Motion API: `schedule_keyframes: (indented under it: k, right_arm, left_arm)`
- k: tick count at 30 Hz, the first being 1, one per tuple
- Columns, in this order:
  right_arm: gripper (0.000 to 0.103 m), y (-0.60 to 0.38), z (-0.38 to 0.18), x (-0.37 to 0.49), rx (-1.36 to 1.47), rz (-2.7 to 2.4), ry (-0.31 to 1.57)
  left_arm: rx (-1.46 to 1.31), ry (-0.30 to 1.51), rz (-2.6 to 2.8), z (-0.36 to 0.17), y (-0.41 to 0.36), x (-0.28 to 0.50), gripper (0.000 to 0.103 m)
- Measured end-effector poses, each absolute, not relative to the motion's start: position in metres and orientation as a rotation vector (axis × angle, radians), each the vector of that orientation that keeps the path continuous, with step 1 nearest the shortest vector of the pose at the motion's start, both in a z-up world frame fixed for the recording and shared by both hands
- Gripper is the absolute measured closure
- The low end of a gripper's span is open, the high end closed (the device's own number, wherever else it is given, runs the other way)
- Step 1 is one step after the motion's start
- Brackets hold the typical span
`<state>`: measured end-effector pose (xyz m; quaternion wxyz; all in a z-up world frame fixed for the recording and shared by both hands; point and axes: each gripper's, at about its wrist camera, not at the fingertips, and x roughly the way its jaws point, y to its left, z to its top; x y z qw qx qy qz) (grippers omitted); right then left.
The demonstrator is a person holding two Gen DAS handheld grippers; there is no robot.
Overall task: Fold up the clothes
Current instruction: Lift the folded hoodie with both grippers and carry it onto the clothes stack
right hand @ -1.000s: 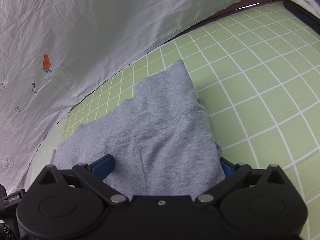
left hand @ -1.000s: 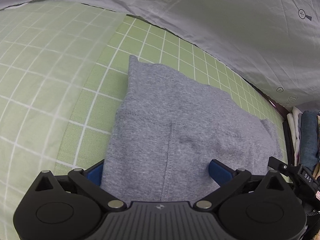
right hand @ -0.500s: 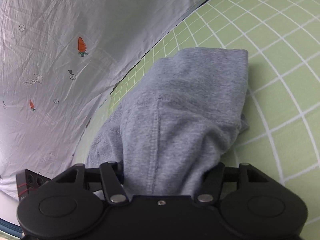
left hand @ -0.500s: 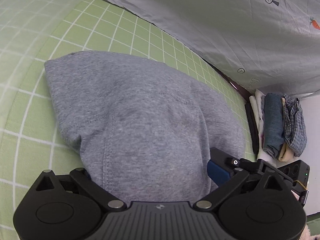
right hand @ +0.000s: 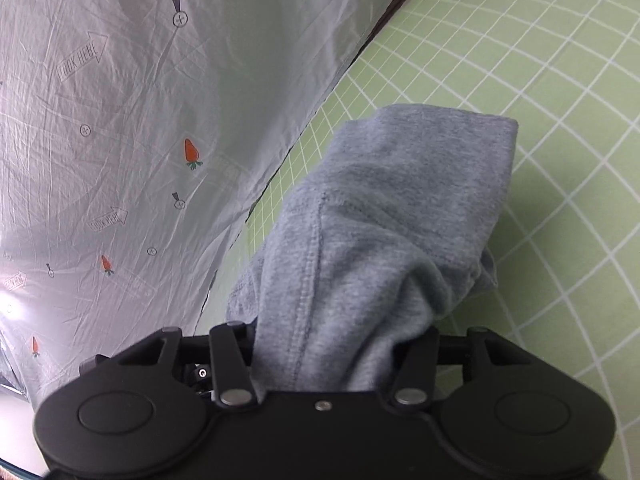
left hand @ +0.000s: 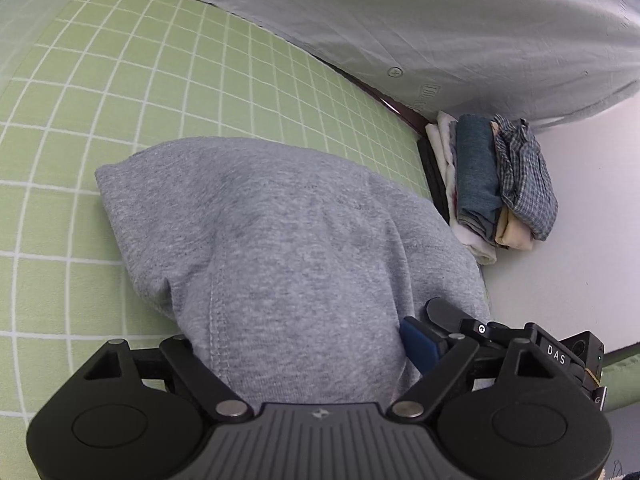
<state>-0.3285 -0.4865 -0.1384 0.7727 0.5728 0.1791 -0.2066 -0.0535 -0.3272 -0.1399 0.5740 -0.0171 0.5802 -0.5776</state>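
Note:
A grey sweatshirt-knit garment (left hand: 280, 220) lies bunched on the green grid mat (left hand: 120, 80), its near end gathered up into both grippers. My left gripper (left hand: 296, 340) has its jaws closing, with a thick wad of the grey cloth between them; one blue pad (left hand: 416, 344) presses its side and the other is hidden under cloth. In the right wrist view the same garment (right hand: 400, 184) hangs folded over, a seam running down it. My right gripper (right hand: 332, 332) is closing tight on the narrow bunch. The right gripper's black body (left hand: 556, 356) shows close beside the left one.
A stack of folded clothes (left hand: 492, 184) stands on a white surface past the mat's right edge. A pale sheet with carrot prints (right hand: 120, 120) hangs along the mat's far side (left hand: 440, 20). Bare mat (right hand: 560, 120) lies right of the garment.
Both grippers have drawn in from wide open onto the garment's near edge and lifted it, so the flat cloth now bunches and folds over. The clothes stack has swung into the left view.

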Motion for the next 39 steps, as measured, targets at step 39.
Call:
schedule_keyframes:
  k: [39]
  right_arm:
    - [0.025, -0.827, -0.032, -0.565, 1.136, -1.17, -0.298]
  left_arm:
    - [0.394, 0.662, -1.568, 0.048, -0.944, -0.261, 0.009]
